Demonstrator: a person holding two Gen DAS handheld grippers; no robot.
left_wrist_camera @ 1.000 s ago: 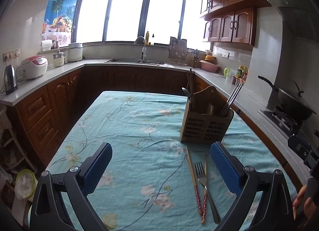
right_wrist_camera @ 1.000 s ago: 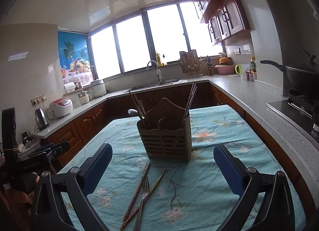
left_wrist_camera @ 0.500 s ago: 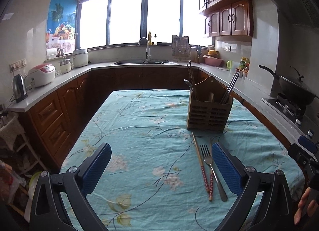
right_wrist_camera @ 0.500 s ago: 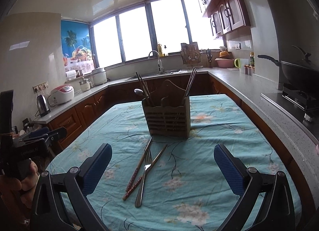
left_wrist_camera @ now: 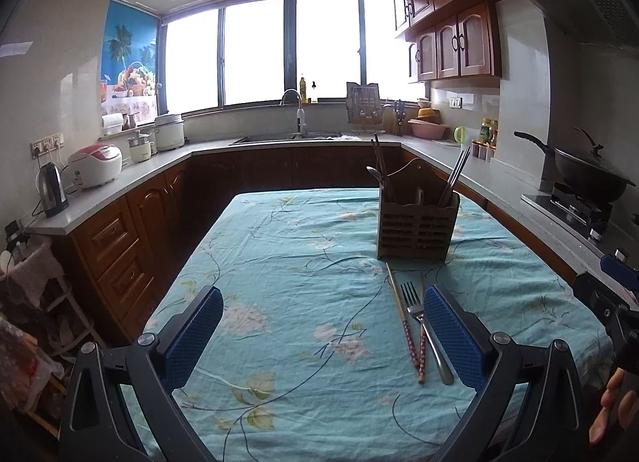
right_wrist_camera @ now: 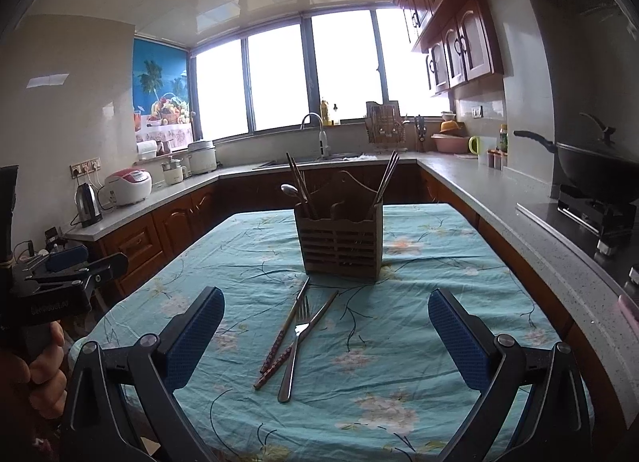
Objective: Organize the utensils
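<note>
A slatted wooden utensil holder (left_wrist_camera: 417,228) (right_wrist_camera: 339,244) stands upright on the teal flowered tablecloth (left_wrist_camera: 295,302) (right_wrist_camera: 419,322), with chopsticks and a spoon sticking out. In front of it lie a metal fork (left_wrist_camera: 423,332) (right_wrist_camera: 295,346) and a pair of chopsticks (left_wrist_camera: 403,322) (right_wrist_camera: 281,332) with red patterned ends, crossing each other. My left gripper (left_wrist_camera: 323,332) is open, held above the table's near edge, the fork just left of its right finger. My right gripper (right_wrist_camera: 325,336) is open too, with the fork and chopsticks lying between its fingers on the cloth below.
Wooden cabinets and a grey counter (left_wrist_camera: 139,170) wrap around the table, carrying a kettle (left_wrist_camera: 52,190), rice cookers, a sink and a dish rack. A black wok (left_wrist_camera: 591,174) sits on the stove at right. A person's hand (right_wrist_camera: 36,366) holds the other gripper at left.
Both grippers have drawn back from the holder and risen, so the fork, the chopsticks and more of the table now show farther ahead. Both stay open.
</note>
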